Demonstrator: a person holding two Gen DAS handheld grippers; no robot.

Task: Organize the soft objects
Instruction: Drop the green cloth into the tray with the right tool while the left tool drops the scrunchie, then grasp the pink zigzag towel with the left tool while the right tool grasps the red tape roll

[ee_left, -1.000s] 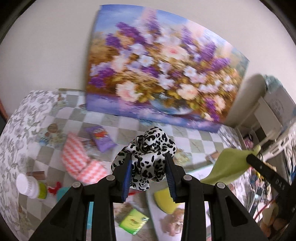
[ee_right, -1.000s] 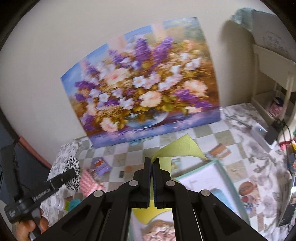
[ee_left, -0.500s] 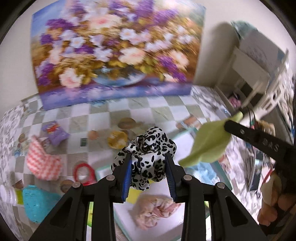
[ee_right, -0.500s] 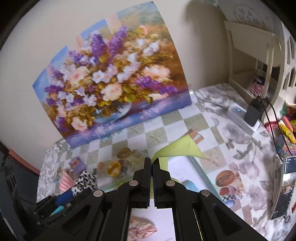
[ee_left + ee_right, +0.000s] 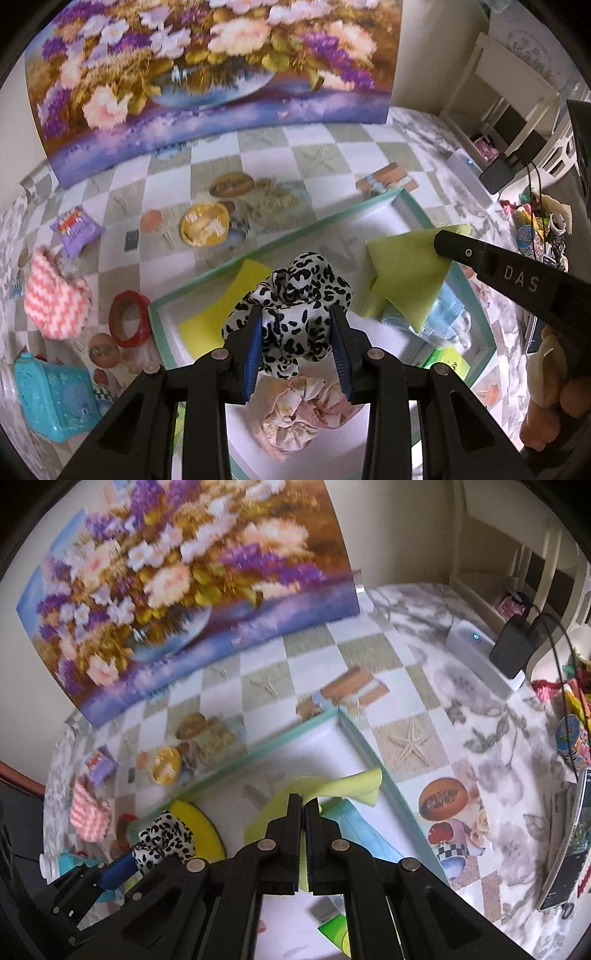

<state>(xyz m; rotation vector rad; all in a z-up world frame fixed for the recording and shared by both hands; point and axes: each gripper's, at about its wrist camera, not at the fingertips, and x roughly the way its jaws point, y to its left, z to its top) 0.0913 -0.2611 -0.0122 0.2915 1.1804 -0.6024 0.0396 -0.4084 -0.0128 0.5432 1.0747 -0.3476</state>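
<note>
The leopard-print scrunchie (image 5: 295, 295) is clamped between the blue-lined jaws of the left gripper (image 5: 297, 332), bunched upright and hanging above the tray (image 5: 221, 273), a white-floored box with a mint rim. Directly below it, toward 6 o'clock in the left wrist view, lies a pink scrunchie (image 5: 303, 417); a yellow sponge (image 5: 221, 306) lies flat at 9 o'clock on the tray floor. The drop path looks clear, judging by the bare white floor between them.

At 3 o'clock the right gripper (image 5: 303, 805) has its jaws clenched on a lime-green cloth (image 5: 406, 273), which droops over a pale blue cloth (image 5: 447, 314) in the tray's right end. It is near the scrunchie but apart.

Outside the tray, on the counter (image 5: 325, 147) at 9 o'clock: a pink zigzag cloth (image 5: 55, 302), a red ring (image 5: 129, 317), a teal basket (image 5: 55, 398).
</note>
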